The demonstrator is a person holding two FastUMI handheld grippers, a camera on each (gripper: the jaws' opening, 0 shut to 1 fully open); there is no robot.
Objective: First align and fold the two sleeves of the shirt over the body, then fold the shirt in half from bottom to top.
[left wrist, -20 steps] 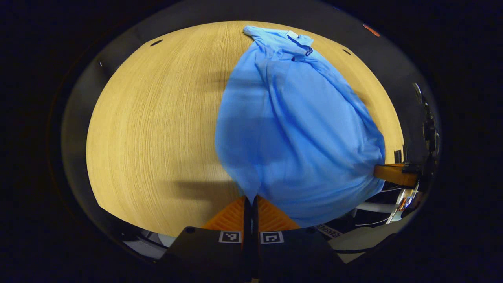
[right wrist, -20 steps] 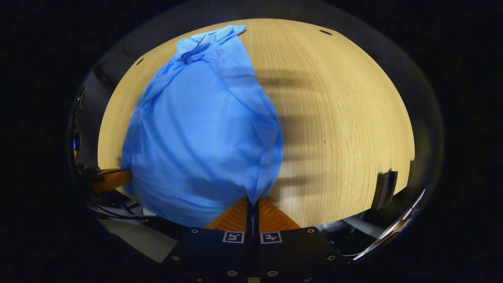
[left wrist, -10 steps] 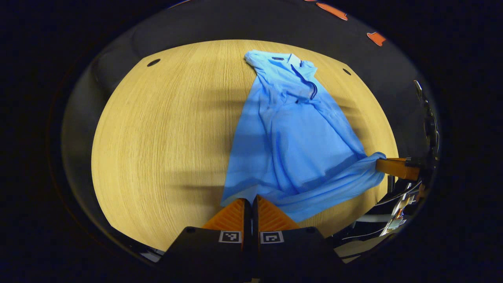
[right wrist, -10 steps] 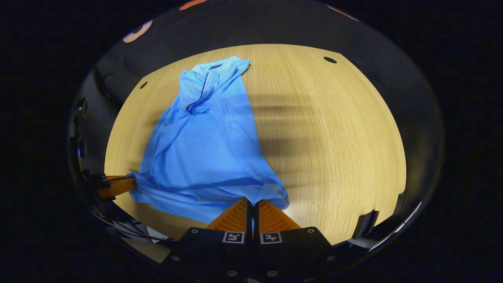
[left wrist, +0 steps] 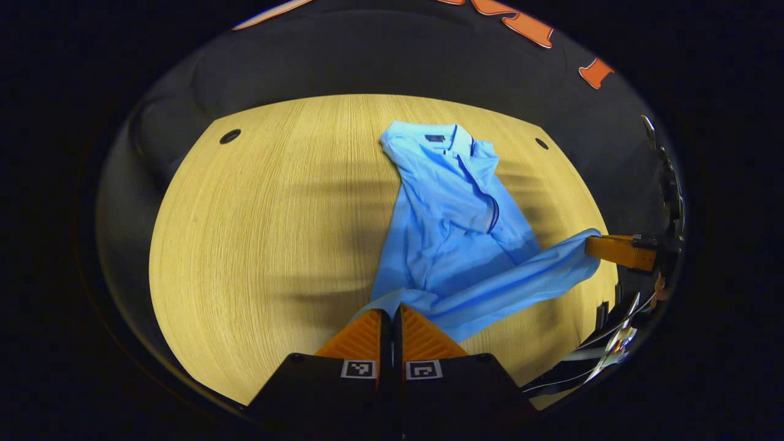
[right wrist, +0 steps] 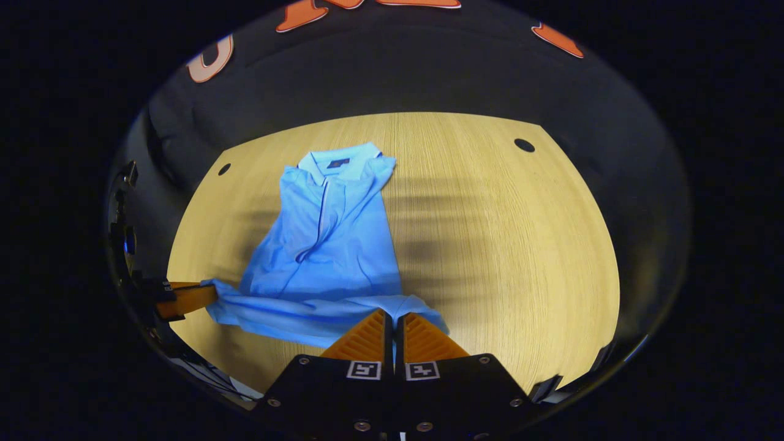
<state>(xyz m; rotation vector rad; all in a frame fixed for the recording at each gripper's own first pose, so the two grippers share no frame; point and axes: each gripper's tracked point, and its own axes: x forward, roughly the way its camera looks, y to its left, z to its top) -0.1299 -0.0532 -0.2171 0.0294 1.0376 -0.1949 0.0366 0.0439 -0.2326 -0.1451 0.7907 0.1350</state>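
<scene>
The shirt (left wrist: 456, 226) lies on the table (left wrist: 257, 233), right of centre in the left gripper view and left of centre in the right gripper view (right wrist: 327, 245). Its long axis runs from bottom to top of the frame, collar (right wrist: 338, 164) at the far end. The sleeves cannot be made out. The collar label is too small to read.

Left gripper (left wrist: 392, 315): jaws pressed together, pinching one hem corner. Right gripper (right wrist: 393, 318): jaws pressed together, pinching the other hem corner. The hem (left wrist: 514, 285) is stretched between them, raised over the lower body.
</scene>
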